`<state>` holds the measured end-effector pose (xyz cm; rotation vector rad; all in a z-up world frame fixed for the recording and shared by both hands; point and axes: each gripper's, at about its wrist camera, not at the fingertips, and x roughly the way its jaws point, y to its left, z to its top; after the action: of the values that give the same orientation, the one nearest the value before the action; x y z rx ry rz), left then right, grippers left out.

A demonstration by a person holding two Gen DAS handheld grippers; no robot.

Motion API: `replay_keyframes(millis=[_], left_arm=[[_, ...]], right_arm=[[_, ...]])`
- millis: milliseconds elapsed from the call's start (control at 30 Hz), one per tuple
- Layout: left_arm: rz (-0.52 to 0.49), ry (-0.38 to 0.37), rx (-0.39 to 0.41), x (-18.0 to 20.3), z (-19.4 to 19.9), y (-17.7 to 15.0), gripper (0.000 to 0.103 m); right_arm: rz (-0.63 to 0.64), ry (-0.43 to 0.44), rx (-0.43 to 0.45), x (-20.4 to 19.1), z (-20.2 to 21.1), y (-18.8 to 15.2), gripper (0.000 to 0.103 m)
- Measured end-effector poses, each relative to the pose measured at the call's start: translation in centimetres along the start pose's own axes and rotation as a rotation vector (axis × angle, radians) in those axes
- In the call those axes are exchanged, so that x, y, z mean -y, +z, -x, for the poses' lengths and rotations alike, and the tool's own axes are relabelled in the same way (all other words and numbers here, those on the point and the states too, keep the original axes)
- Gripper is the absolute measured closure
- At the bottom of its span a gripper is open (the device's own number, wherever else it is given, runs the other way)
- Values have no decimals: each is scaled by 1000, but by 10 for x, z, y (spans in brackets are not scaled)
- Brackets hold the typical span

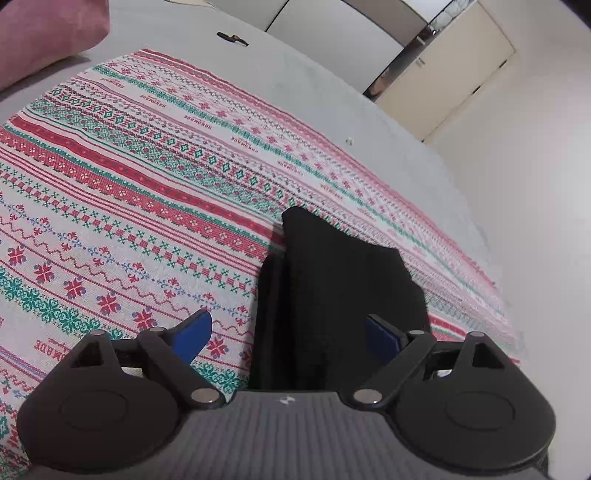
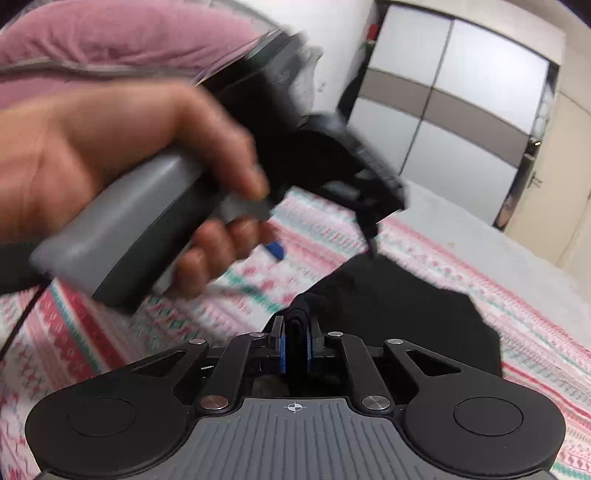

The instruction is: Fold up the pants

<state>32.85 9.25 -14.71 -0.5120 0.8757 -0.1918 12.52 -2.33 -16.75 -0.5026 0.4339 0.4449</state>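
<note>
The black pants (image 1: 332, 291) lie on a red, green and white patterned cloth (image 1: 147, 177) that covers the bed. My left gripper (image 1: 288, 336) is open, its blue pads wide apart on either side of the pants' near end, holding nothing. In the right wrist view my right gripper (image 2: 295, 347) is shut on a fold of the black pants (image 2: 406, 310). The left gripper (image 2: 321, 225) shows there too, blurred, held in a hand (image 2: 110, 147) above the cloth, one blue pad (image 2: 277, 251) visible.
A pink pillow (image 1: 48, 33) lies at the bed's far left. A small dark object (image 1: 232, 38) sits on the grey sheet (image 1: 314, 77) beyond the cloth. A wardrobe (image 2: 443, 110) and a cream door (image 2: 561, 184) stand past the bed.
</note>
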Motion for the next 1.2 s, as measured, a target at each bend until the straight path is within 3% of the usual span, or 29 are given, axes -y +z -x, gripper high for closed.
replay_keyframes(millis=[133, 200, 300, 367, 433, 567, 667, 867, 1033, 1200], left_arm=[[-21, 20, -6, 3, -2, -1, 0], [-32, 23, -9, 4, -4, -2, 0], [-52, 22, -16, 8, -5, -4, 0], [-64, 23, -23, 11, -8, -6, 0], [-77, 26, -30, 15, -11, -9, 0], [-98, 37, -49, 20, -19, -14, 0], [-104, 53, -64, 21, -26, -16, 0], [-126, 84, -109, 24, -46, -24, 0], [-173, 89, -106, 31, -54, -29, 0], [-219, 116, -93, 39, -57, -34, 0]], right_arm=[[-22, 70, -68, 1, -15, -4, 85], [-50, 128, -89, 13, -7, 2, 65], [-166, 252, -118, 53, 13, 13, 45], [-268, 321, -123, 90, 27, 19, 44], [-354, 329, -116, 128, 36, 24, 44], [-451, 158, -112, 205, 26, 11, 45], [-575, 132, -164, 241, -2, -11, 61], [-857, 111, -320, 274, -43, -55, 54], [-894, 149, -362, 278, -62, -69, 52], [-890, 165, -321, 275, -63, -73, 50]])
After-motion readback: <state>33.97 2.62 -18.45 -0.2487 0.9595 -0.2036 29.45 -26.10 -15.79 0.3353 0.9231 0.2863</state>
